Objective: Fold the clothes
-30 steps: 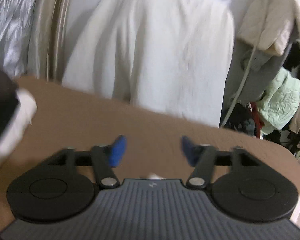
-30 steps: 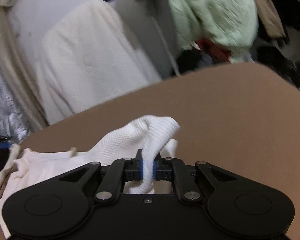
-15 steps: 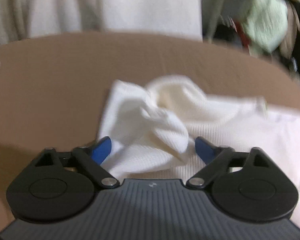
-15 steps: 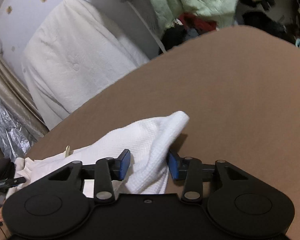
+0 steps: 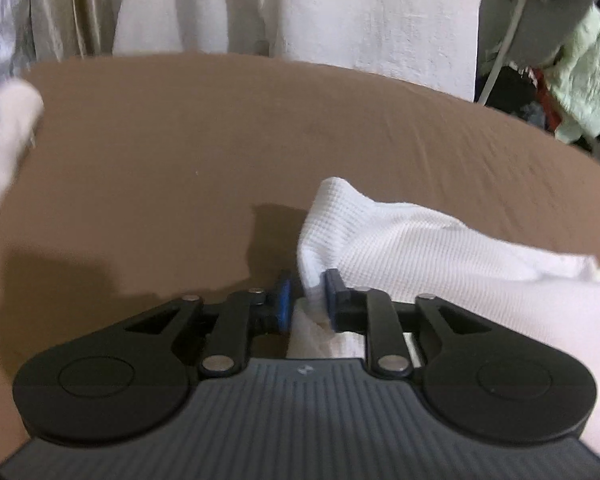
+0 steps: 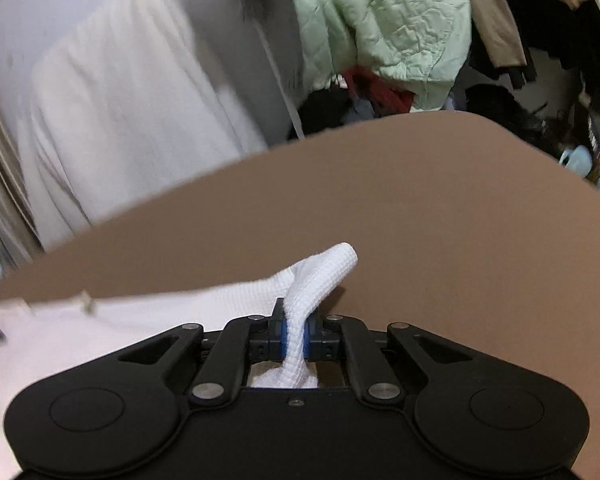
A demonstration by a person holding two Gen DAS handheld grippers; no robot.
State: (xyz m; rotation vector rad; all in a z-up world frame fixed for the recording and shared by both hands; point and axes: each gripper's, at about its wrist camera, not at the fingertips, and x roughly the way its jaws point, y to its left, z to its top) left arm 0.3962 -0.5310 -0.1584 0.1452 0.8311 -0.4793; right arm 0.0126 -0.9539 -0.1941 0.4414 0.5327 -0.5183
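Left wrist view: at the far left edge a blurred pale cloth [image 5: 3, 140] intrudes over the brown surface [image 5: 179, 152]. From there to the center of the frame the brown surface is bare and smooth, with a dark shadow at lower left. At bottom center, the left gripper [image 5: 304, 302] has its 2 blue pads set narrowly apart; the jaws are opening slightly, with a bunched corner of the white waffle-knit garment [image 5: 400, 240] between them, touching the right pad, while a slim gap shows at the left pad. The garment spreads from the jaws toward the lower right edge, lying on the surface. Beyond the curved far edge of the surface, silvery and beige drapes [image 5: 39, 8] hang at upper left, a large white cloth [image 5: 340, 12] hangs at top center, and a pale green quilted jacket [image 5: 580, 80] sits in clutter at upper right.

Right wrist view: the same garment [image 6: 139, 320] fills the lower left, blurred. At bottom center, the right gripper [image 6: 294, 336] is clamped tight on a fold of it, which stands up in a loop above the pads. To the right, the brown surface [image 6: 460, 220] is bare out to the frame edge. Behind it, a white cloth [image 6: 119, 100] hangs at upper left, and the green jacket [image 6: 380, 20] tops a heap of dark clothes [image 6: 540, 40] at upper right.
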